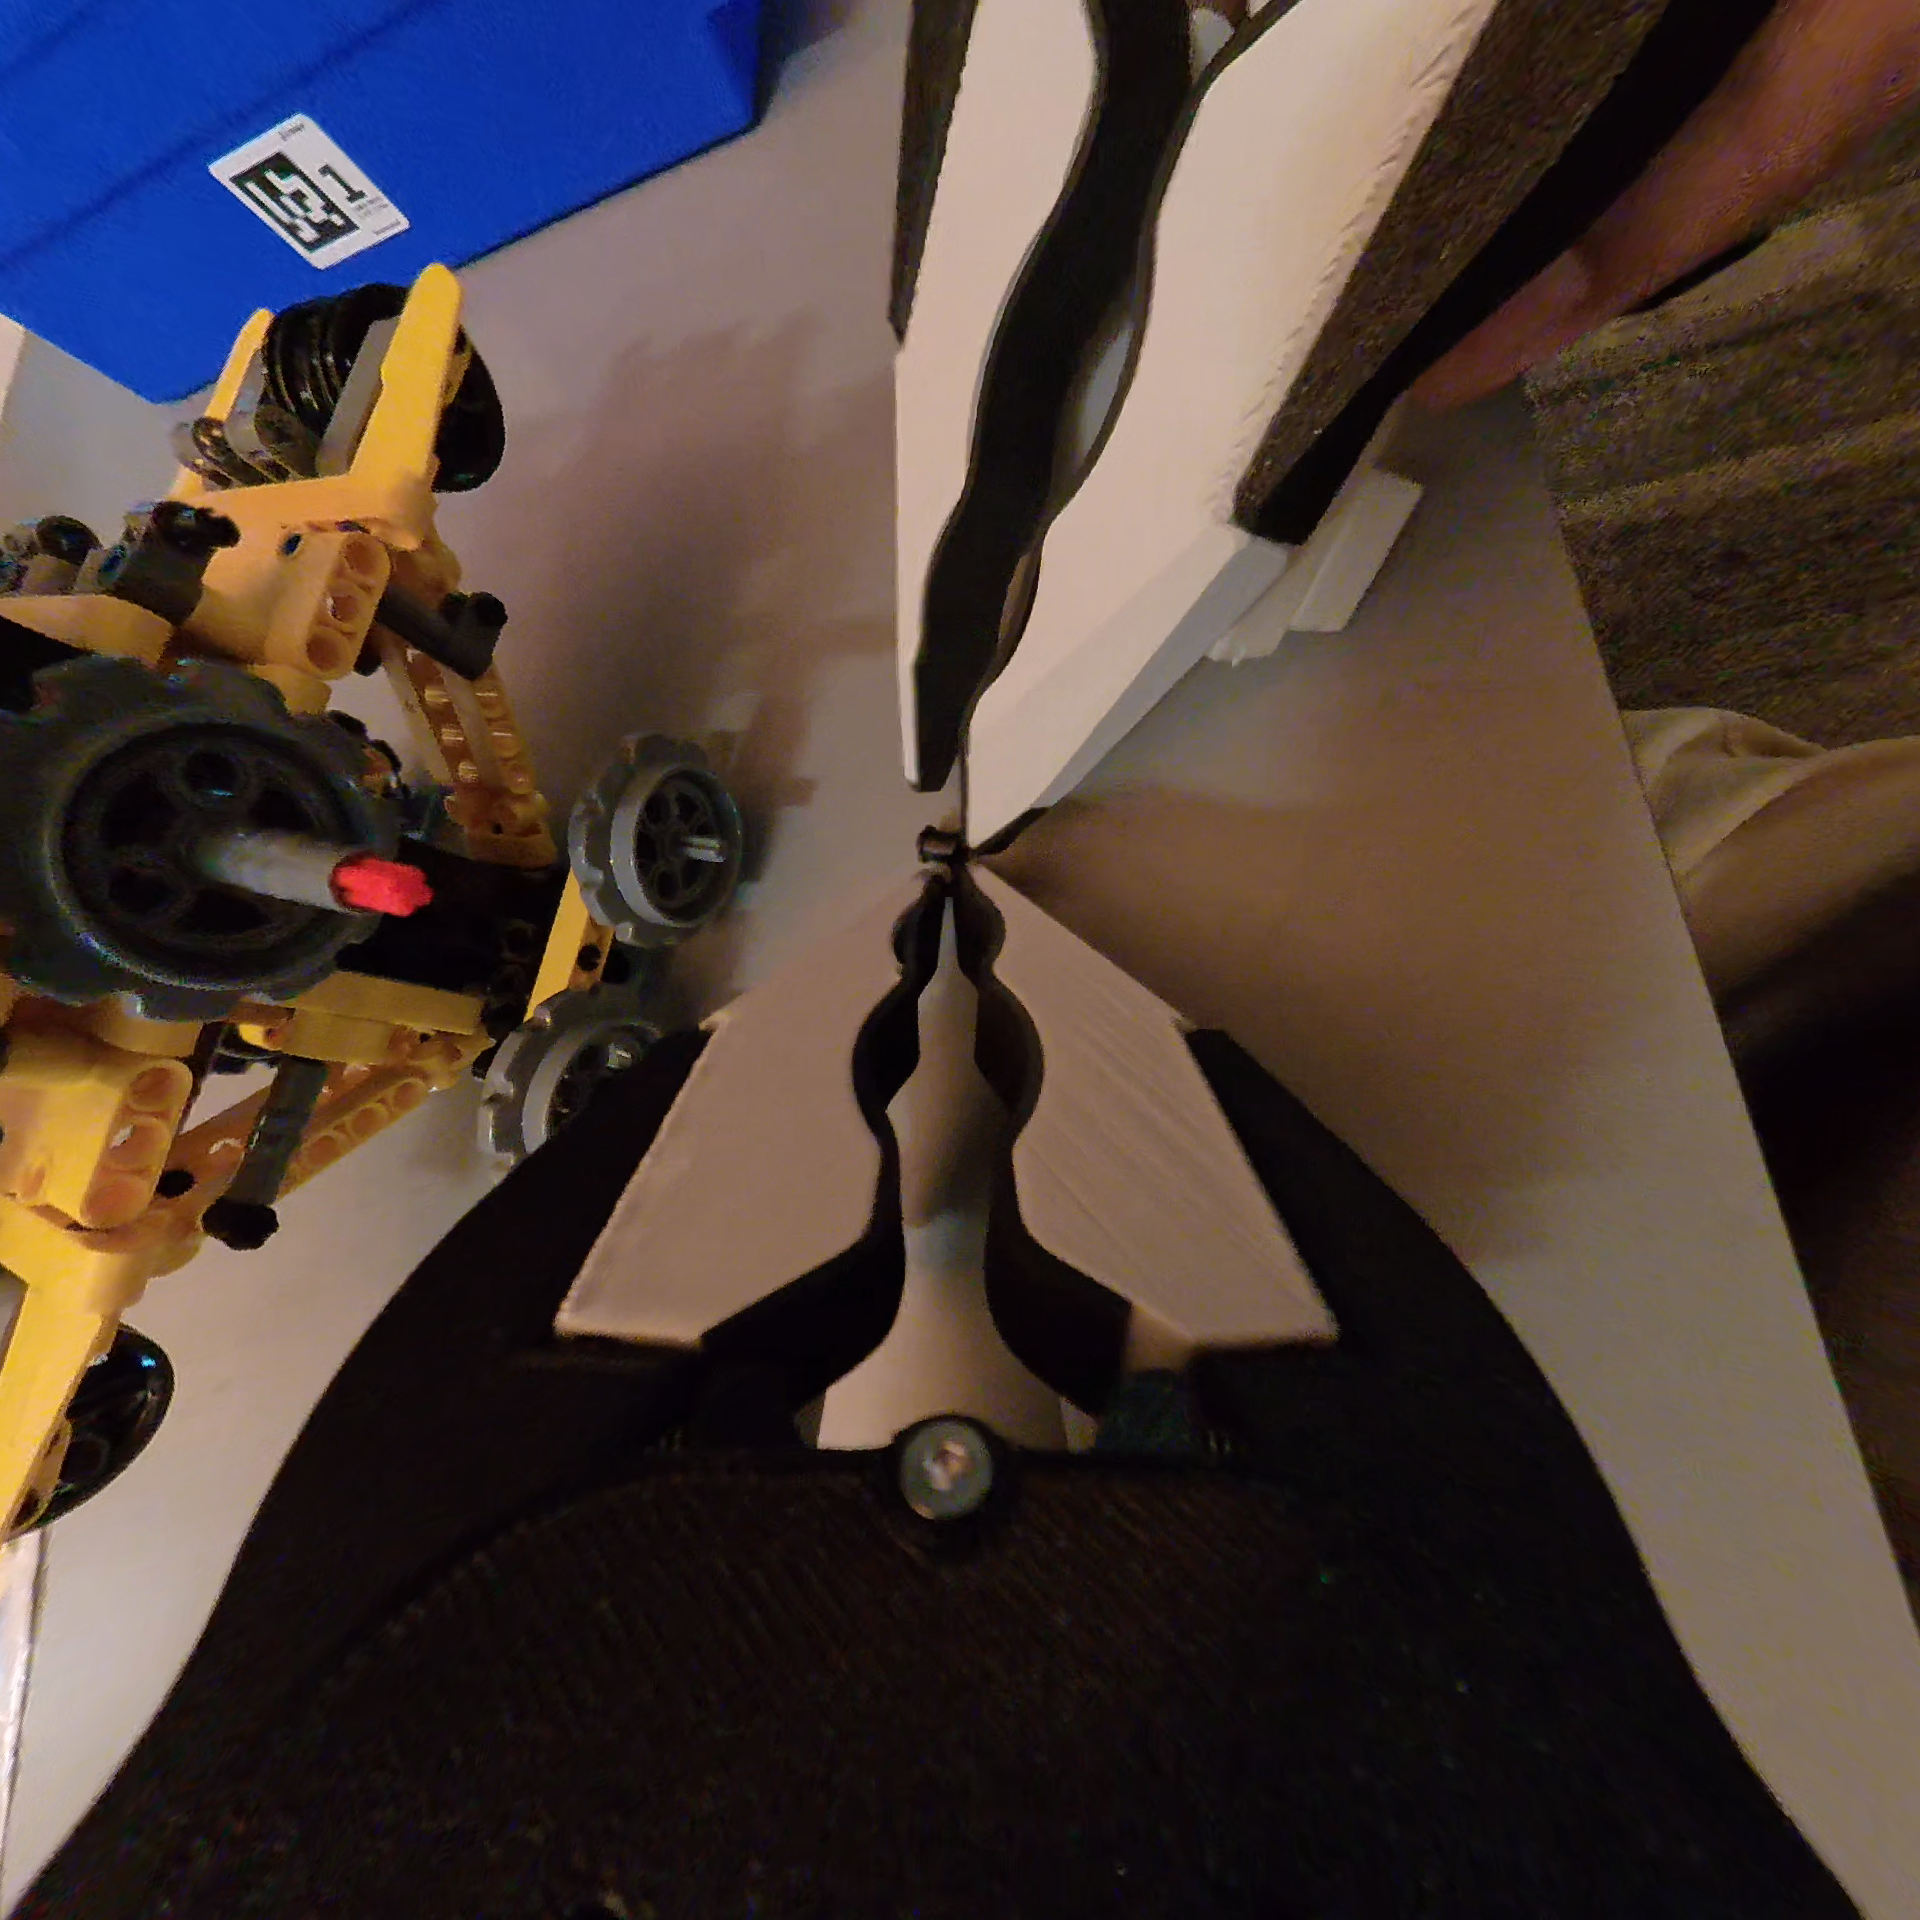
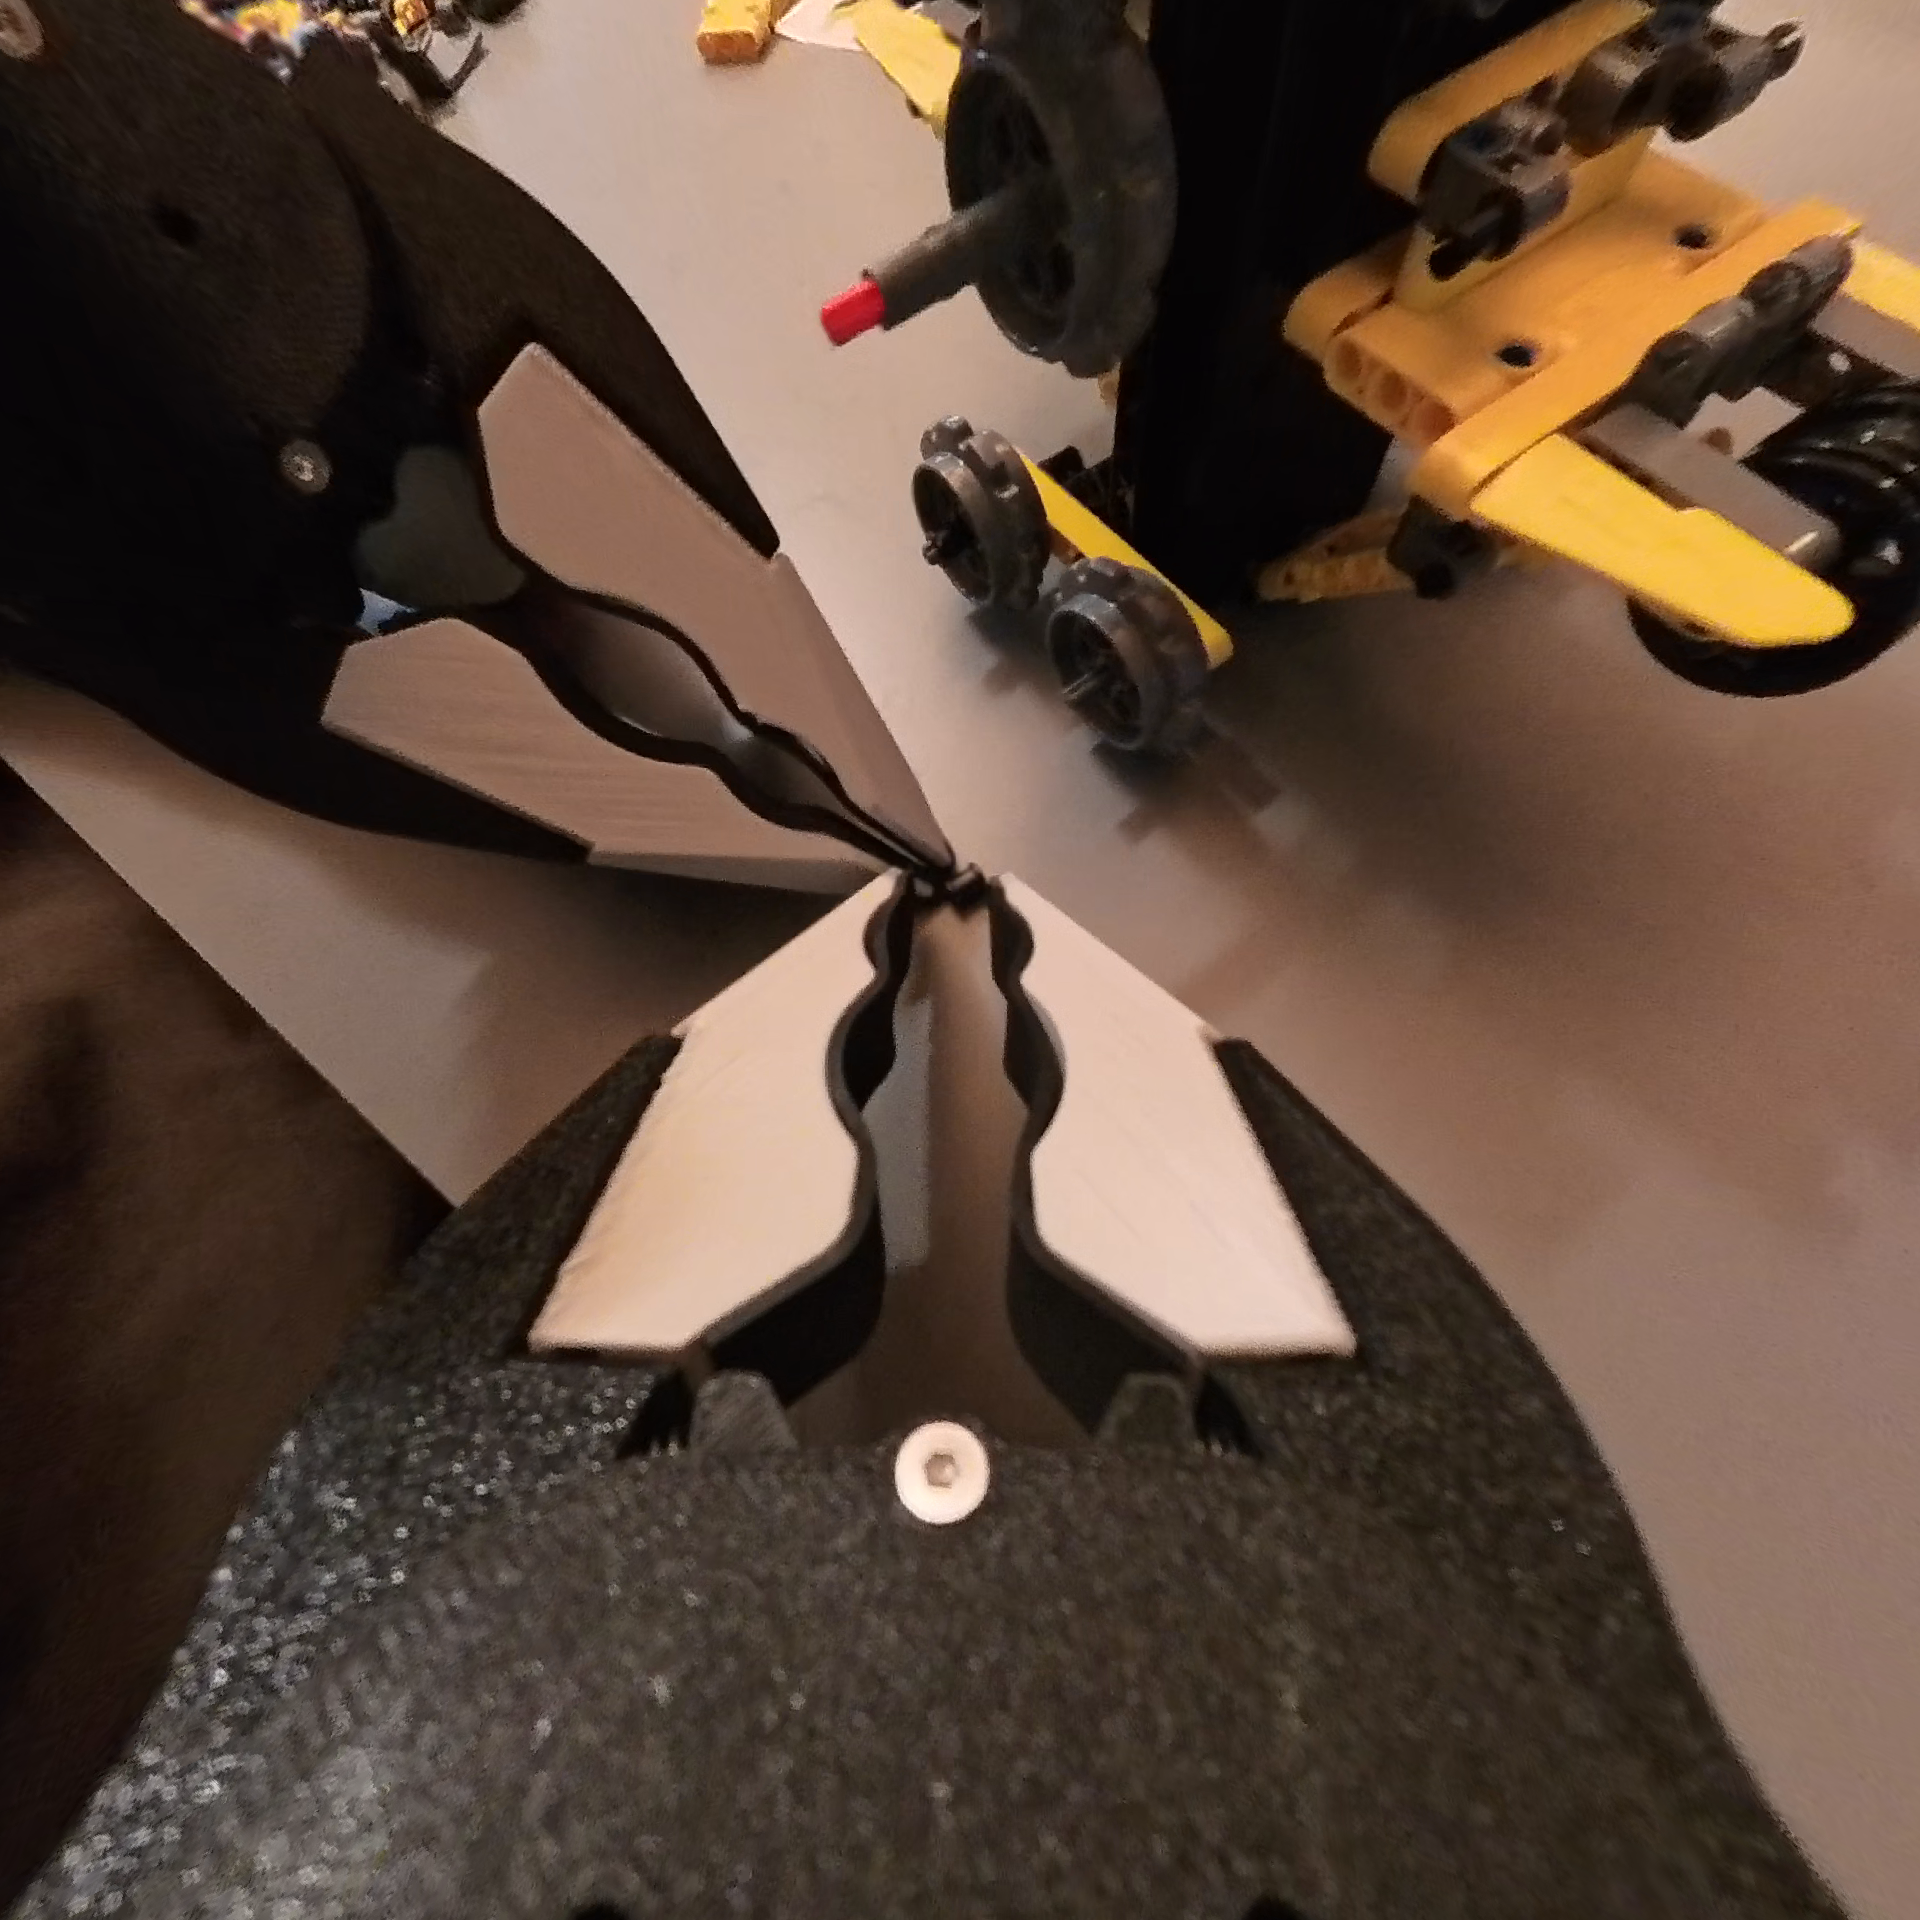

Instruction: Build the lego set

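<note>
A: State the condition of each hand-held gripper.

B: The left hand-held gripper (image 1: 943, 896) has its fingertips pressed together on a tiny black part (image 1: 940, 844). The right hand-held gripper (image 2: 940, 902) is likewise closed to a narrow point, and its tips meet the same tiny black part from the opposite side. Both sets of tips converge at one spot, just above the pale surface (image 1: 1351, 935).

A: Which gripper actually carries the part?

B: This cannot be determined; the part is too small and both sets of tips touch it.

A: Locate the nearby items.

B: A yellow and black brick-built vehicle (image 1: 312, 727) stands on the surface, to the left of the tips in the left wrist view and at the upper right in the right wrist view. It is near the tips but not touching them. A large dark wheel (image 2: 1049, 197) on it carries an axle with a red end cap (image 2: 852, 312). Two small grey wheels (image 2: 1049, 582) sit at its nearest end. A blue box (image 1: 416, 156) bearing a printed marker label (image 1: 309, 192) lies beyond the vehicle.
</note>
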